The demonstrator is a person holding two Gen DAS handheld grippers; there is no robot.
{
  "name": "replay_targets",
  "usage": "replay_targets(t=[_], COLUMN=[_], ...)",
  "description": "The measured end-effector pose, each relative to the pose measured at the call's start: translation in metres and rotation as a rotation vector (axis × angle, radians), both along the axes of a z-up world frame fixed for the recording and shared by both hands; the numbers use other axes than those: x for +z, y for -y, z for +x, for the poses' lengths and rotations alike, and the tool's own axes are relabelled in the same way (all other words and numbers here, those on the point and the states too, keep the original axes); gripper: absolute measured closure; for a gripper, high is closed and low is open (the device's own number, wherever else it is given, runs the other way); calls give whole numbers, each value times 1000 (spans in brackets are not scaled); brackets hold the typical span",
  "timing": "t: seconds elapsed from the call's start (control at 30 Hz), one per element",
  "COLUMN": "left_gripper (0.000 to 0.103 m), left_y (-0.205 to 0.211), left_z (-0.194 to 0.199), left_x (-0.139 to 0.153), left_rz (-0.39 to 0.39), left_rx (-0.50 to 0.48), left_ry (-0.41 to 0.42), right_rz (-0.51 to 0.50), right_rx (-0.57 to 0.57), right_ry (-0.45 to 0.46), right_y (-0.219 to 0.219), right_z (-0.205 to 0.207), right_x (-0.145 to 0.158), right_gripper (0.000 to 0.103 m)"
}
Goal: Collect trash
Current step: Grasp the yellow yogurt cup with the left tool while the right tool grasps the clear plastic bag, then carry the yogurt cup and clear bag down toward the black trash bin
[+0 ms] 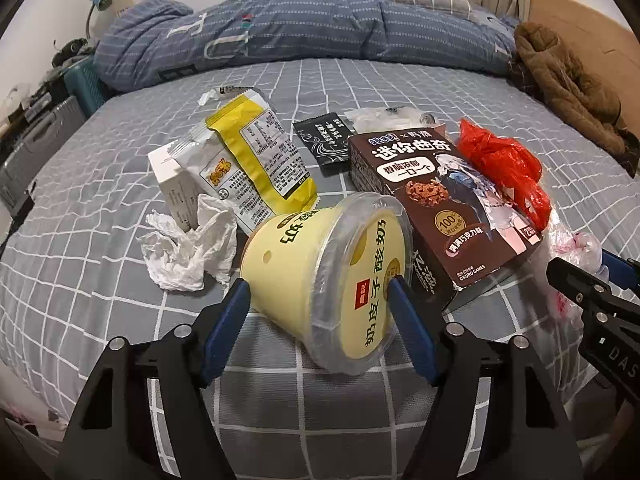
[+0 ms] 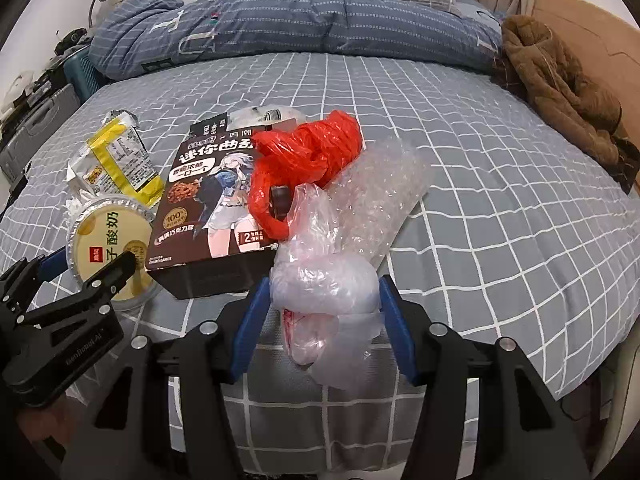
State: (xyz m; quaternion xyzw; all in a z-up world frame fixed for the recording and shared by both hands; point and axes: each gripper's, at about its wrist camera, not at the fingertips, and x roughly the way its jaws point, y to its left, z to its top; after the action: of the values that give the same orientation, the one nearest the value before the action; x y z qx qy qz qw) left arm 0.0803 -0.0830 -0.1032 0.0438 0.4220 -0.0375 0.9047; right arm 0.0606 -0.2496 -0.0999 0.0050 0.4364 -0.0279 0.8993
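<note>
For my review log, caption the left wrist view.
Left gripper closes on a tipped yellow yogurt cup amid snack wrappers and a cookie box on a checked bed.

Both wrist views sit low, close over the bed (image 1: pixel 360 92) — sharing the cookie box (image 1: pixel 436 204).

Bare bedsheet (image 2: pixel 500 200) lies open rightward; cookie box (image 1: pixel 436 200) crowds between both grippers.

A pale yellow yogurt cup (image 1: pixel 320 276) is seen beside a dark brown cookie box (image 1: pixel 436 204) — a red plastic bag (image 2: pixel 308 152) behind — on a grey, white-gridded bedsheet (image 2: pixel 500 208).
</note>
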Motion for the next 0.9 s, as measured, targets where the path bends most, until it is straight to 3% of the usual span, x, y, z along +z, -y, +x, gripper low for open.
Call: replay_targets(t=[0.47,0.9], left_gripper=[83,90], left_y=[-14,-25], left_z=[-11,-29], left_x=[27,58], left_rz=[-67,-101], left_rx=[-30,-35], left_ry=[29,65], right_rz=[-9,-15], right_rx=[6,20], right_ry=[45,95], right_y=[0,-5], right_z=[-8,-21], right_x=[22,44], right_gripper=[50,50])
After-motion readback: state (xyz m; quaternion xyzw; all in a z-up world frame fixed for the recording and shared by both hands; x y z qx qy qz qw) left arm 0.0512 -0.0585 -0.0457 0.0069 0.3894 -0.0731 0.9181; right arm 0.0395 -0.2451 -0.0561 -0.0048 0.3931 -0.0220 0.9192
